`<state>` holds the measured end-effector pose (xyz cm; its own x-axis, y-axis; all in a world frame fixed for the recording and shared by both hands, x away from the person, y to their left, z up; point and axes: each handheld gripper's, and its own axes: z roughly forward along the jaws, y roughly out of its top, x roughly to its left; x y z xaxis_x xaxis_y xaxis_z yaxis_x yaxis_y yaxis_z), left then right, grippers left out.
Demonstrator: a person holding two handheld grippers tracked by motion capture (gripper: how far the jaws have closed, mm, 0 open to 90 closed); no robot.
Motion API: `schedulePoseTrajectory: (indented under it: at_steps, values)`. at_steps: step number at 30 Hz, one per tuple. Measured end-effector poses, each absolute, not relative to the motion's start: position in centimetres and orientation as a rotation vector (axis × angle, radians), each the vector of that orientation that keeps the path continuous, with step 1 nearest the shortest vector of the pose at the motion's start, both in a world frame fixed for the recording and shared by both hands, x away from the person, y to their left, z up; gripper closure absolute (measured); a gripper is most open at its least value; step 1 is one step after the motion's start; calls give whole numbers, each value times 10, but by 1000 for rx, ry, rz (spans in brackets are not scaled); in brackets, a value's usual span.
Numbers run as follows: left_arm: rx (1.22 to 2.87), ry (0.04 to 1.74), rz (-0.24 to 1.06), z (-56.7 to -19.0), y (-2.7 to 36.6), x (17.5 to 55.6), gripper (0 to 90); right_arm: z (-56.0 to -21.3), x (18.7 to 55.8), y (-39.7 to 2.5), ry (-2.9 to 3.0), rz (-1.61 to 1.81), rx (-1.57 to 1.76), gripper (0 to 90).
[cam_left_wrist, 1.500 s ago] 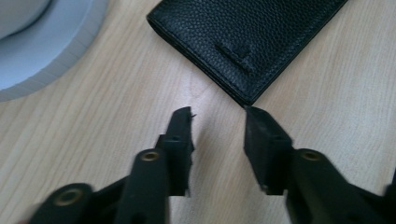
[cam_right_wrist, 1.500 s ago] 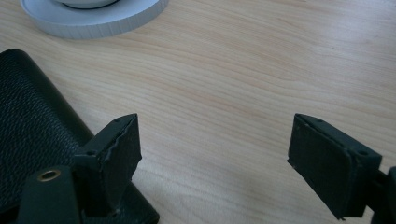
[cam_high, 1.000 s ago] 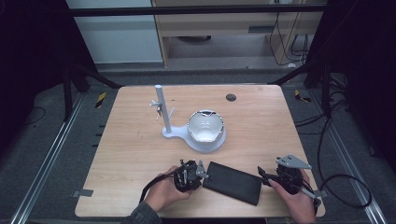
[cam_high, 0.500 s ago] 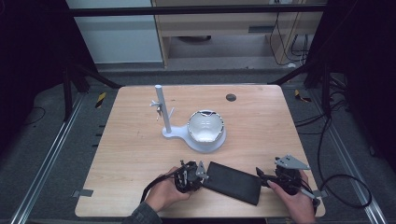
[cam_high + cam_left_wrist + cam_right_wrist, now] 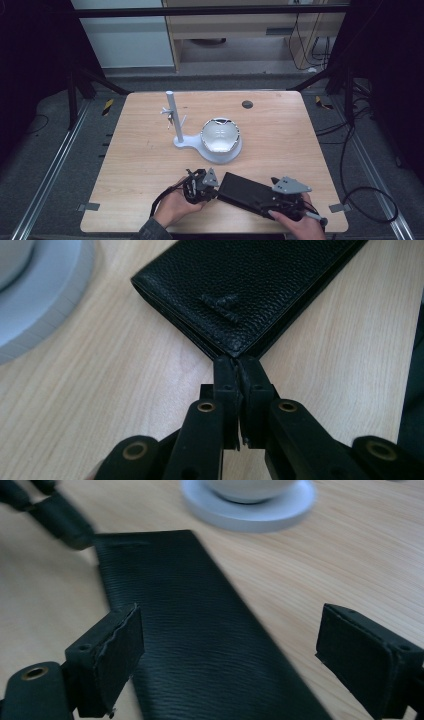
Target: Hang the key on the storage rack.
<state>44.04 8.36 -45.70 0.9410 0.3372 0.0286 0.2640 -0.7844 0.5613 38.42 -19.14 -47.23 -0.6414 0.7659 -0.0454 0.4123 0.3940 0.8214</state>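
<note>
A long black leather wallet (image 5: 245,192) lies flat near the table's front edge. My left gripper (image 5: 216,186) is at its left end. In the left gripper view the jaws (image 5: 239,365) are shut, pinching the near corner of the wallet (image 5: 250,285). My right gripper (image 5: 270,202) is at the wallet's right end. In the right gripper view it (image 5: 240,650) stands open, one jaw on each side of the wallet (image 5: 200,630), which runs away between them. The left gripper (image 5: 50,510) shows blurred at the wallet's far end.
A white stand (image 5: 220,137) with a round base, a bowl-shaped head and an upright pole (image 5: 172,115) stands mid-table, just beyond the wallet. Its base (image 5: 250,505) lies close ahead of my right gripper. A small dark hole (image 5: 247,104) marks the far table. The front edge is close.
My right gripper has shifted left, over the wallet's right end. The left gripper and the wallet have stayed put.
</note>
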Motion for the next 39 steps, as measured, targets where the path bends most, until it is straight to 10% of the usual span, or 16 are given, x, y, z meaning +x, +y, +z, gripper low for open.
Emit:
schedulePoseTrajectory:
  at_steps: [39]
  values:
    - [2460,455,188,-424,73,460,839,-473,405,-135,2414,593,836,463]
